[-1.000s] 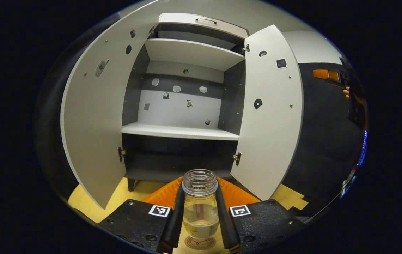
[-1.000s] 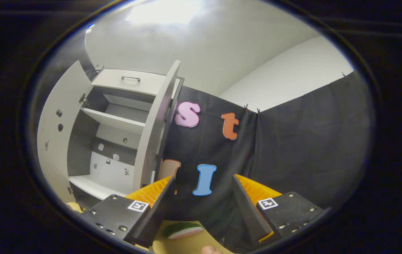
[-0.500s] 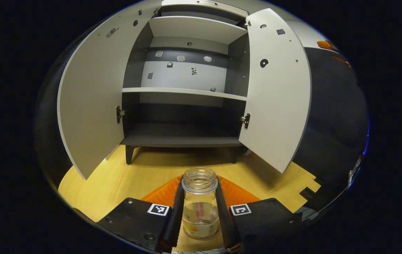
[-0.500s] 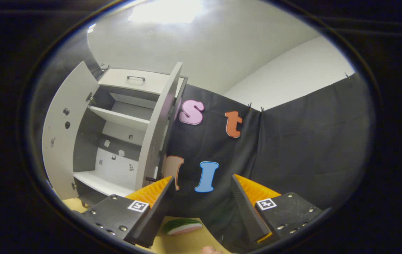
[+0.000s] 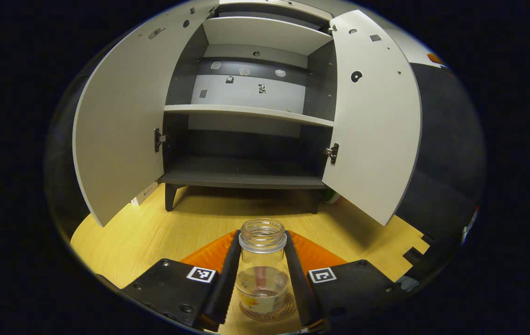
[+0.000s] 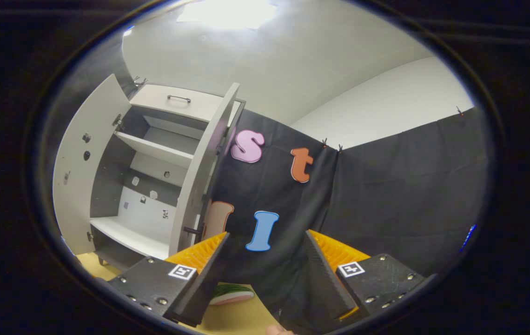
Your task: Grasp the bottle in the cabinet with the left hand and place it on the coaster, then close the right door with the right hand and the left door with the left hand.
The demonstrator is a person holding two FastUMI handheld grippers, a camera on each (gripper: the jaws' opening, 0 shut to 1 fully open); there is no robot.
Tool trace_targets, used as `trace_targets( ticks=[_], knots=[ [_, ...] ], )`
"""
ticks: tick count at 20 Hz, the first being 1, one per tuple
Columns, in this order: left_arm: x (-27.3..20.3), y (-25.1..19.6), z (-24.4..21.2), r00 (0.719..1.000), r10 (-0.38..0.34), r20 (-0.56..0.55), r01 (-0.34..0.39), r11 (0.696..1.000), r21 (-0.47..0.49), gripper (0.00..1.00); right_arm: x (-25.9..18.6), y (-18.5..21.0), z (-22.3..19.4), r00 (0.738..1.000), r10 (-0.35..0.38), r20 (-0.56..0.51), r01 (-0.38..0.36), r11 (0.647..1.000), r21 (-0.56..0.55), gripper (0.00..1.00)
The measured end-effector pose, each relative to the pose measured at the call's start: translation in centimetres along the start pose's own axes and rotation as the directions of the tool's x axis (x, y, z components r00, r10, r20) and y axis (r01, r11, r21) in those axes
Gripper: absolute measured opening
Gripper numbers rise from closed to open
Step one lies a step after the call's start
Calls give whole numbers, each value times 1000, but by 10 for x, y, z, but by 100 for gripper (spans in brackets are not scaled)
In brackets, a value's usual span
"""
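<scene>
Right, my left gripper (image 5: 262,279) has both fingers pressed against the sides of the bottle (image 5: 263,270), which stands upright over the coaster (image 5: 267,311), its base looking set down on the round printed disc, though I cannot tell for sure that the weight is fully off my fingers. To finish this step well I judge I should ease the fingers apart evenly so neither drags the bottle sideways, then draw the gripper straight back, low and level, before lifting; a twist on the way out could tip it. The bottle is clear, with a threaded open mouth and no cap, a little liquid at the bottom and a small label low on the wall. It looks smooth, so it may slip or rock if nudged.

Beyond it lies the pale wood table (image 5: 153,232), and past that the cabinet (image 5: 246,139) with bare shelves. The left door (image 5: 121,125) and the right door (image 5: 376,125) both stand wide open, so the closing steps are not yet done.

My right gripper (image 6: 265,274) hangs with its fingers spread and nothing between them. In the right gripper view it sees the right door edge-on, off to its left, and a green-and-pink object (image 6: 228,294) lies on the table just below its fingers.
</scene>
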State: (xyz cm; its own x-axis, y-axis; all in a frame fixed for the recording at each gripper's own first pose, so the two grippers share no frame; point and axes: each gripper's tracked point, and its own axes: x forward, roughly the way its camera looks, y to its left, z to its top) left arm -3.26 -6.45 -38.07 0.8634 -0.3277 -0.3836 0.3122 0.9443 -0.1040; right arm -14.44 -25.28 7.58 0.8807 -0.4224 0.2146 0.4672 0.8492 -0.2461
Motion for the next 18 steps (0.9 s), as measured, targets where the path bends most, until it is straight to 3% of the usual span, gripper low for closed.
trace_targets(
  ticks=[2, 3, 4, 11, 18],
  knots=[
    [-5, 1, 2, 1000, 10, 6, -10, 1000, -5, 77, 1, 6, -5, 1000, 9, -16, -9, 1000, 10, 92],
    [-7, 1, 5, 1000, 12, 9, -12, 1000, -7, 92, 1, 10, -8, 1000, 15, -23, -14, 1000, 18, 95],
    [-10, -1, 7, 1000, 10, 11, -10, 1000, -10, 88, 2, 13, -10, 999, 21, -30, -20, 999, 26, 95],
    [-28, -6, 46, 999, 16, 47, -16, 1000, -1, 88, 6, 27, -33, 996, 51, -73, -46, 997, 60, 95],
    [-53, -1, 124, 989, 106, 100, -112, 992, 53, 91, 21, 29, -53, 994, 45, -104, -32, 992, 122, 95]
  ],
)
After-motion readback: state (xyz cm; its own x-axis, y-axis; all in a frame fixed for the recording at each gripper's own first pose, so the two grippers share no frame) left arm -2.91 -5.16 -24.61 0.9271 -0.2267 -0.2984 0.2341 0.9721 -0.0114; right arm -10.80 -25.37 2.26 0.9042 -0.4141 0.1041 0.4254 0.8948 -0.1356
